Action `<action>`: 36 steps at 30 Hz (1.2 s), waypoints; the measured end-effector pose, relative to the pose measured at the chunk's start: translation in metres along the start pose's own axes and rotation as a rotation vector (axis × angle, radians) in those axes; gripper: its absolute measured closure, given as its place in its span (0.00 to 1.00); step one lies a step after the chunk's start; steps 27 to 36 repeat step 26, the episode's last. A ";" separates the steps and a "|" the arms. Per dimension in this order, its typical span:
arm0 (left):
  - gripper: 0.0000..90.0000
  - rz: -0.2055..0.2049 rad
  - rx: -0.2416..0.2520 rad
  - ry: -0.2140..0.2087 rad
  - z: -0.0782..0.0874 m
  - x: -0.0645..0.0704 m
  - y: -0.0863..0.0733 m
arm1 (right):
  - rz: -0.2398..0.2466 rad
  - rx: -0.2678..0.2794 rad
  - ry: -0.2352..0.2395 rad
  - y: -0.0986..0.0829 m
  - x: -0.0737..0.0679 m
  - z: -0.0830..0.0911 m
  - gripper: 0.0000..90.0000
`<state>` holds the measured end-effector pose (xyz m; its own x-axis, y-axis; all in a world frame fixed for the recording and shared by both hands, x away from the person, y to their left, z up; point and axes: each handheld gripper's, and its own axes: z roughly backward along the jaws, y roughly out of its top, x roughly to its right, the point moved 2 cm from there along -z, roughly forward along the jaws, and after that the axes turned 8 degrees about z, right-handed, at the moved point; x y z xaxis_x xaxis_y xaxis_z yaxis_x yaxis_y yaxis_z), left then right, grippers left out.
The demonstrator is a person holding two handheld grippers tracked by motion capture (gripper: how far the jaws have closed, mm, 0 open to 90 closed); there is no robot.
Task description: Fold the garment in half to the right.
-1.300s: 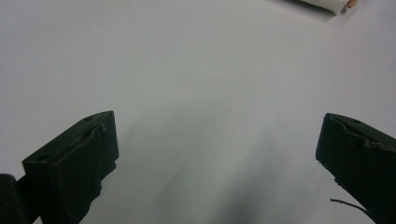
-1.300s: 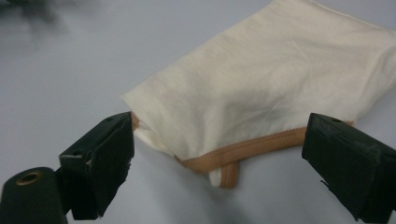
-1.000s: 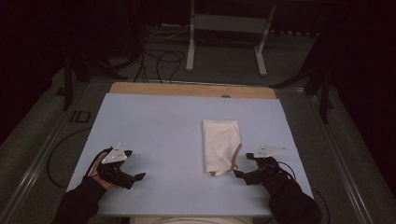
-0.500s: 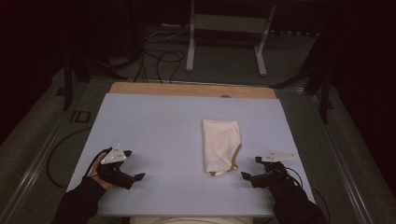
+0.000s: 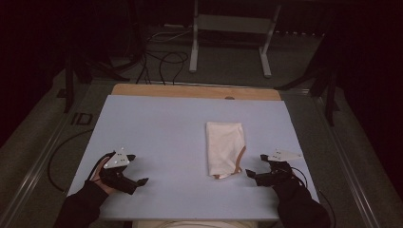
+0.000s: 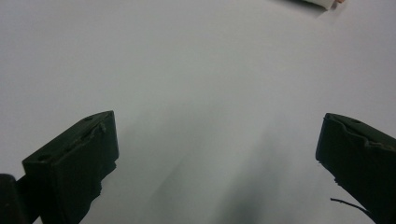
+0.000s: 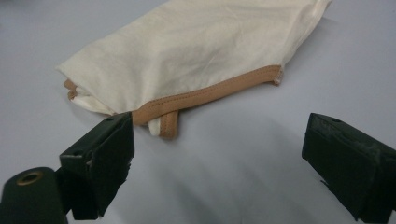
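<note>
Folded cream cloth w/ tan hem, right-centre of table: light, limp; best pinched at hem corner. Right gripper spread wide beside it; left gripper spread, holding nothing.

The left gripper sits low in a dark-sleeved hand, its jaws spread wide with bare space between them. The right gripper is likewise spread wide, nothing between its jaws, and lies well apart from the left. Both forearms reach forward, the grippers apparently angled slightly toward each other, though the dim high view leaves that uncertain.
</note>
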<state>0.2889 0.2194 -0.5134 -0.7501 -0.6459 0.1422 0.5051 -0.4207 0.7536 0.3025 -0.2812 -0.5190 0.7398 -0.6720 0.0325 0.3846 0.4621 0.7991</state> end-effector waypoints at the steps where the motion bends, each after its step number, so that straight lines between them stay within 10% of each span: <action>1: 0.00 -0.001 0.001 -0.001 0.000 0.000 0.000 | 0.012 0.004 -0.002 0.000 0.000 0.001 0.10; 36: 0.00 0.004 0.003 0.009 -0.003 0.001 0.000 | 0.024 -0.008 0.006 -0.001 -0.002 0.006 0.10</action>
